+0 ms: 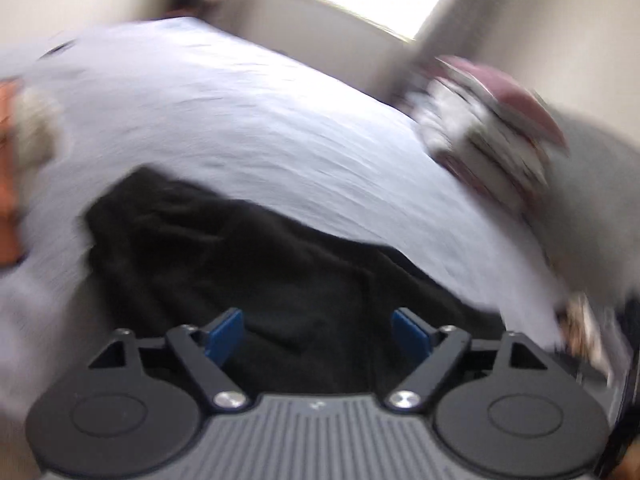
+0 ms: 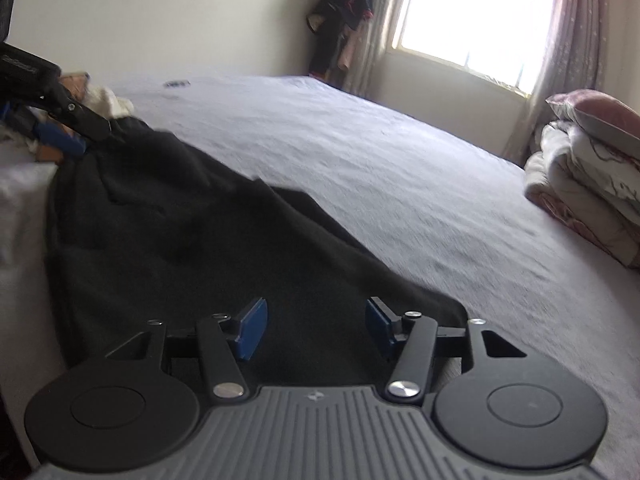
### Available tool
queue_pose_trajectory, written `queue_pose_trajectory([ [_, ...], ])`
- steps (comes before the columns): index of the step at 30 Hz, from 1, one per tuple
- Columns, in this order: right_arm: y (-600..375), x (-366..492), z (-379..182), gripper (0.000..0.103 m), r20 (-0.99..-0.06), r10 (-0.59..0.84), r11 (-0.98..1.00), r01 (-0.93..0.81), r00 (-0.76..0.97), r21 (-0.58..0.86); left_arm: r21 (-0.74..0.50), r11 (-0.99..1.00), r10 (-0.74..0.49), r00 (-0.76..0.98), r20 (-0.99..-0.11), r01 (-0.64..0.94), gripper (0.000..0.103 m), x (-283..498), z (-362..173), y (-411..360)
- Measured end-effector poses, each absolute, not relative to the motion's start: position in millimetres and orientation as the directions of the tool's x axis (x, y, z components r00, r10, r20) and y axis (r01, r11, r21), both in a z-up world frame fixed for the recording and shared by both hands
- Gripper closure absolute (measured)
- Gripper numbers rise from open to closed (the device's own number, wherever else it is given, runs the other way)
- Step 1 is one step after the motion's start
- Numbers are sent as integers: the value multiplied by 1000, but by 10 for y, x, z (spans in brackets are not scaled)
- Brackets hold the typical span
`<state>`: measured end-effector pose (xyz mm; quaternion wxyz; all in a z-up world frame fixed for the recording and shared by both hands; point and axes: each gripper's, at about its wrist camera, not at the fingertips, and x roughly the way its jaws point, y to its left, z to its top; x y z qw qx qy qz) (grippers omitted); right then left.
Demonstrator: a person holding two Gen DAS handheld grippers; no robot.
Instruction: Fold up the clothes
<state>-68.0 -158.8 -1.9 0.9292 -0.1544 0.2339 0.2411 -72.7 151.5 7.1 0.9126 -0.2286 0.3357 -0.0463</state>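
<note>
Left wrist view is blurring heavily. Left tongs (image 1: 318, 330) are standing wide apart with nothing between the blue pads (image 1: 224, 336); a black garment (image 1: 248, 264) is lying spread on the bed (image 1: 260, 120) just ahead of them. Folded bedding (image 1: 492, 136) is sitting at the right edge of the bed. No writing is showing sharply enough to read.

Right wrist view is showing the right tongs (image 2: 316, 330) also standing apart, pads over the garment (image 2: 180, 240) but not pressing it. Left tongs (image 2: 64, 132) are hanging at the garment's far left end. Some print on their black body is too small to read. Bedding (image 2: 588, 176) is lying stacked at right, below a window (image 2: 476, 20).
</note>
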Motion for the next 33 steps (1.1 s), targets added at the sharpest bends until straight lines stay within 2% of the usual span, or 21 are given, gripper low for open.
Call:
queue_pose_trajectory([
  [4, -1537, -716, 81, 41, -480, 409, 839, -527, 776, -135, -479, 856, -160, 780, -604, -195, 15, -816, 0, 1796],
  [8, -1521, -720, 94, 40, -478, 414, 851, -516, 775, -100, -537, 806, -160, 781, -603, -249, 15, -819, -185, 2005],
  [12, -1530, -668, 49, 40, -501, 439, 854, -519, 746, -25, -547, 769, -142, 746, -650, -330, 16, -741, -431, 2125],
  [15, -1490, -628, 24, 40, -513, 485, 842, -536, 708, 58, -600, 721, -172, 748, -641, -348, 19, -688, -582, 2222],
  [16, -1462, -617, 20, 40, -514, 502, 836, -542, 696, 81, -612, 706, -178, 746, -642, -358, 23, -663, -625, 2243],
  [21, -1249, -601, 17, 40, -512, 561, 802, -582, 651, 138, -684, 628, -196, 776, -599, -370, 25, -569, -765, 2295],
  [23, -1149, -601, 15, 40, -509, 580, 787, -600, 636, 147, -711, 597, -196, 792, -578, -371, 32, -536, -788, 2309],
  [27, -967, -578, 5, 42, -501, 627, 753, -630, 596, 193, -757, 531, -168, 828, -535, -380, 38, -487, -882, 2328],
  [28, -926, -569, -1, 44, -499, 640, 744, -634, 584, 212, -762, 518, -154, 834, -531, -389, 46, -487, -904, 2327],
  [29, -886, -555, -13, 51, -501, 652, 735, -637, 569, 233, -761, 514, -144, 835, -531, -395, 52, -487, -917, 2320],
  [33, -727, -499, -109, 61, -540, 671, 715, -636, 508, 290, -761, 516, -125, 844, -521, -393, 68, -505, -908, 2267],
])
